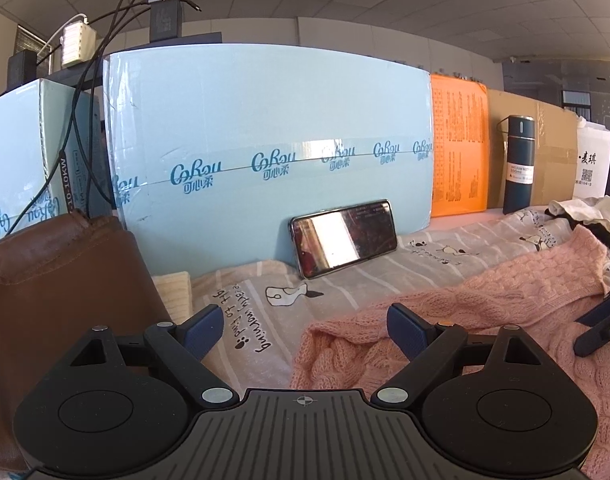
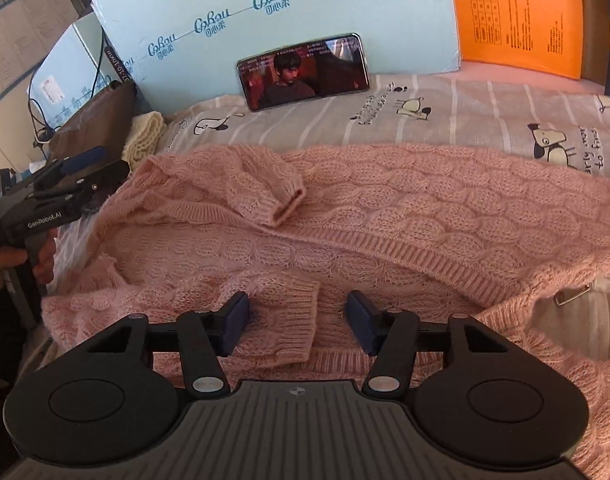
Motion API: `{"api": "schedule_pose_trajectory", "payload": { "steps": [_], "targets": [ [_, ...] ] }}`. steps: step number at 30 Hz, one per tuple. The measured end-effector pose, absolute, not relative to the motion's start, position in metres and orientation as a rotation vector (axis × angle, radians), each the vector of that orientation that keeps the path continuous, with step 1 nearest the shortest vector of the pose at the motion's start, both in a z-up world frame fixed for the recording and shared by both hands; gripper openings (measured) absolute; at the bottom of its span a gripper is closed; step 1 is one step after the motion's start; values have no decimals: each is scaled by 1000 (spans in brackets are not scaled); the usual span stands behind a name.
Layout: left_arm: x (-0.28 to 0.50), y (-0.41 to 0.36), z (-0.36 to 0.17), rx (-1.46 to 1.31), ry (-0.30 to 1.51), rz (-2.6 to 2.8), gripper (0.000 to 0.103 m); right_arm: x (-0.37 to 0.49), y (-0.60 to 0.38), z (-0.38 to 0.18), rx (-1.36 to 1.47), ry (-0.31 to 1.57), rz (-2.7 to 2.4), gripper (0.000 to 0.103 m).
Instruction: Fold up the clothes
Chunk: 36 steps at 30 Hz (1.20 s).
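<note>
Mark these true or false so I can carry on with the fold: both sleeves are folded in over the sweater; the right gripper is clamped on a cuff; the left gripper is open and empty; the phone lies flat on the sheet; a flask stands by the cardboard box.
1. Both sleeves lie folded in over the pink sweater. True: the far cuff and the near cuff both rest on its body.
2. The right gripper is clamped on a cuff. False: the near cuff lies between its jaws, but the pads stand clear of it.
3. The left gripper is open and empty. True.
4. The phone lies flat on the sheet. False: it leans against the blue box.
5. A dark flask stands by the cardboard box. True.
</note>
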<state>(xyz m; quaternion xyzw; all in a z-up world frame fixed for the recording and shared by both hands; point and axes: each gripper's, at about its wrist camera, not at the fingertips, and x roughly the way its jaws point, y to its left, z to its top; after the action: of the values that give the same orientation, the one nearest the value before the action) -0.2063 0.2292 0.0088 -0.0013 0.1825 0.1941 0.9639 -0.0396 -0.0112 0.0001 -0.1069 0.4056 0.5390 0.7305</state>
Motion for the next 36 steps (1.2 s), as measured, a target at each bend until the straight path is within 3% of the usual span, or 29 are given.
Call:
{"api": "schedule_pose_trajectory", "payload": {
  "steps": [2,5,15,22,25,27,32,36],
  "targets": [
    [-207,229,9,-1,366,390,91,-43,-13,3,-243,878,1218,24],
    [-208,228,11,2,358,384,91,-47,-21,9,-229,854,1252,17],
    [-207,225,11,9,361,369,91,-52,-69,34,7,849,1310,15],
    [-208,220,13,16,353,355,91,-72,-69,14,-131,830,1231,15],
    [-212,217,15,20,327,321,91,-85,-62,2,-244,748,1170,26],
    [-215,214,16,7,301,252,91,-93,-60,-6,-310,678,1139,68],
    [-223,195,19,70,250,100,95,-95,-67,-10,-292,622,1101,71],
    [-226,180,21,127,235,8,97,-90,-103,7,-111,529,1078,90]
  ]
}}
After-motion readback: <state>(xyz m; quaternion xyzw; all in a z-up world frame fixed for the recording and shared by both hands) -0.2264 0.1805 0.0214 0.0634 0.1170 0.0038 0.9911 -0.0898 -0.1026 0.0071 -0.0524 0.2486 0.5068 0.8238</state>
